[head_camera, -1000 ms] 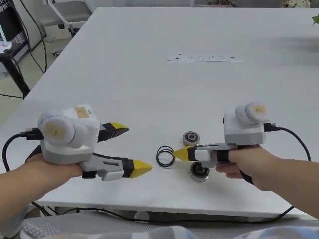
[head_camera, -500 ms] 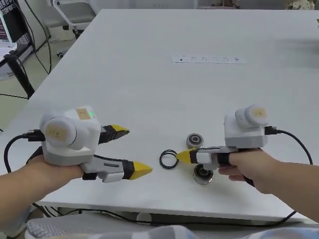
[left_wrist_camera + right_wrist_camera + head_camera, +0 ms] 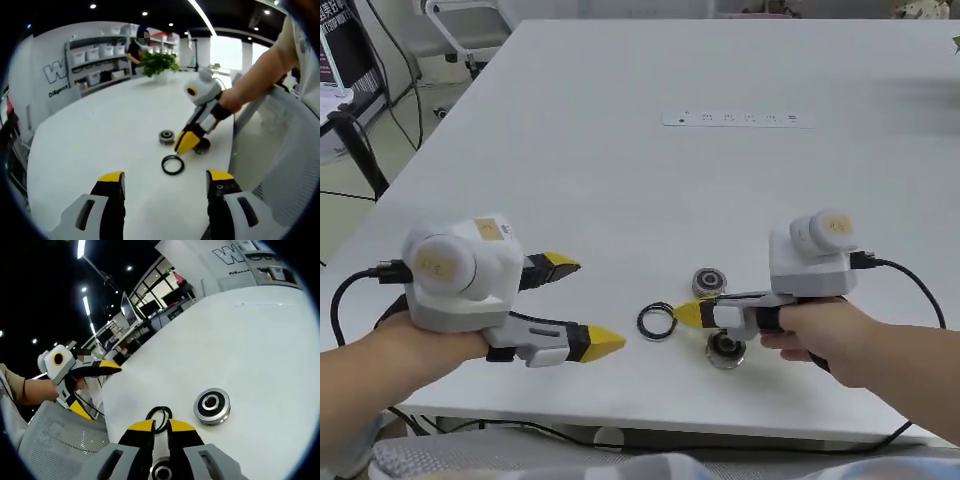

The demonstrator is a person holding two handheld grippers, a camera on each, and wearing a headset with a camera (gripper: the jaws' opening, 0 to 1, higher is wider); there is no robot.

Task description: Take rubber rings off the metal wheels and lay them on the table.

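Looks to me like you're at the tail end of this one. The rubber rings (image 3: 656,321) are lying flat on the table (image 3: 620,150), low in the middle of the head view. They read as two black loops overlapped, and they're off both metal wheels. The far wheel (image 3: 707,281) sits just up and right of them, and in the right gripper view its rim looks like bare metal. The near wheel (image 3: 725,349) is half tucked under your right gripper (image 3: 687,315), so I can't tell if any rubber is left on it.

That right gripper is low and roughly level, pointing toward the left of the frame. Its jaws are pulled in to a thin slit and the yellow tips are right at the near edge of the rings. I honestly can't tell whether it's nipping that edge or just touching it.

Your left gripper (image 3: 582,302) is at the lower left, held up off the table and aimed right at the rings, jaws wide with nothing in them.

My guess for the next move: draw the right gripper straight back so it doesn't drag the loops along. Then look over the near wheel, and if there's a ring on it, steady the wheel with the left and peel with the right.
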